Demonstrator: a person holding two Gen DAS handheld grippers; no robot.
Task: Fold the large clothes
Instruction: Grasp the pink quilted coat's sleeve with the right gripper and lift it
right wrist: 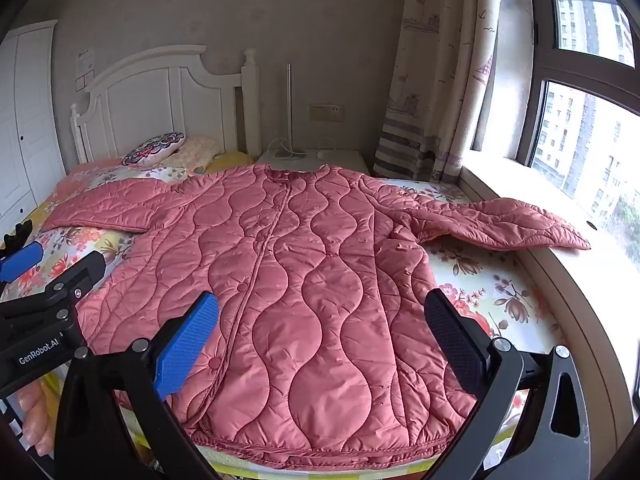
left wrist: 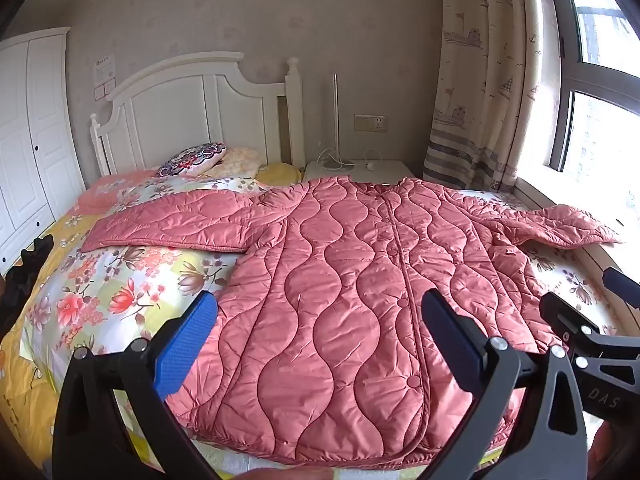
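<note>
A long pink quilted coat (left wrist: 340, 280) (right wrist: 312, 280) lies flat on the bed, front up and buttoned, collar toward the headboard. Its left sleeve (left wrist: 172, 220) stretches out over the floral quilt. Its right sleeve (right wrist: 500, 222) reaches onto the window sill. My left gripper (left wrist: 320, 344) hovers above the coat's hem, jaws wide open, nothing between them. My right gripper (right wrist: 324, 340) hovers over the hem further right, also wide open and empty. Each gripper shows at the edge of the other's view.
The bed carries a floral quilt (left wrist: 120, 288) and pillows (left wrist: 192, 160) by the white headboard (left wrist: 192, 108). A white nightstand (right wrist: 312, 160) with a lamp stands behind the coat. The window sill (right wrist: 580, 280) and curtain (right wrist: 432, 100) border the right side, a white wardrobe (left wrist: 28, 140) the left.
</note>
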